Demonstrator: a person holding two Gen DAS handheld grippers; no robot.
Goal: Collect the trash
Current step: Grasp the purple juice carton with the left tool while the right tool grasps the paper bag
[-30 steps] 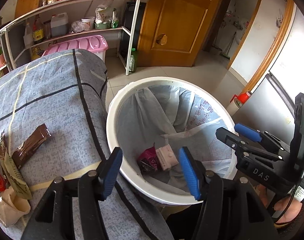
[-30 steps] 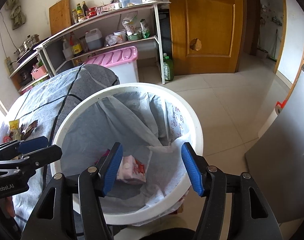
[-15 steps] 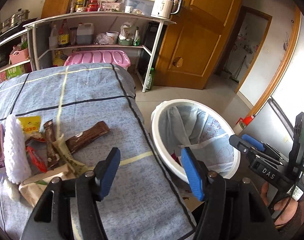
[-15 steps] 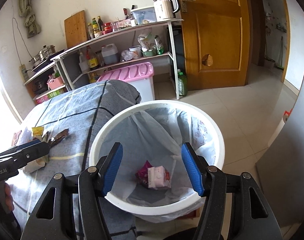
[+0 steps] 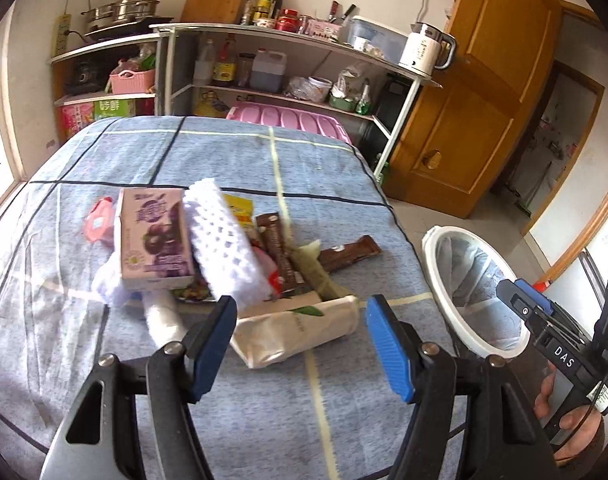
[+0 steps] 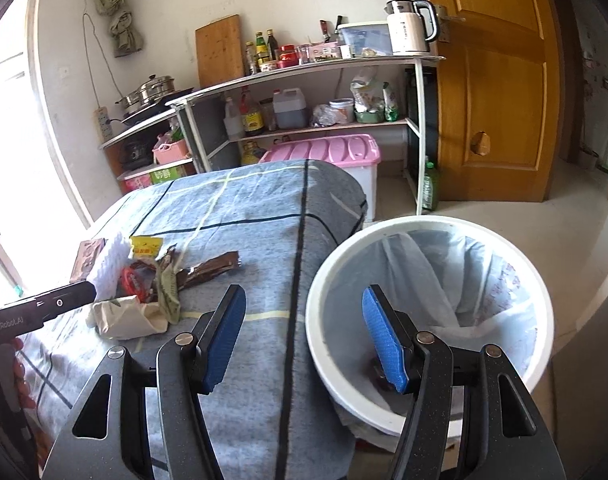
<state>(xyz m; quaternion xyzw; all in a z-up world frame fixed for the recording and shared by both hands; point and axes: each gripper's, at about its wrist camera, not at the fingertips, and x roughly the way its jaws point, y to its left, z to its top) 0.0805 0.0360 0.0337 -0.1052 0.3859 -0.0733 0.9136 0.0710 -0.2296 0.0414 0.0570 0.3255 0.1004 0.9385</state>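
Right wrist view: white bin (image 6: 427, 416), wrappers (image 6: 377, 372) inside; both grippers' fingers open, empty.

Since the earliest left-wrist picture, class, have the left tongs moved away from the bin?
Yes. The left tongs have swung from over the bin to the trash pile, now framing the paper bag; the bin sits off to their right. Their jaws have just been opening, empty.

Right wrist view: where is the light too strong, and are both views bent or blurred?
Right wrist view: the window at the left edge is washed out white. Both views: fisheye curves the shelf and door; left wrist view slightly soft.
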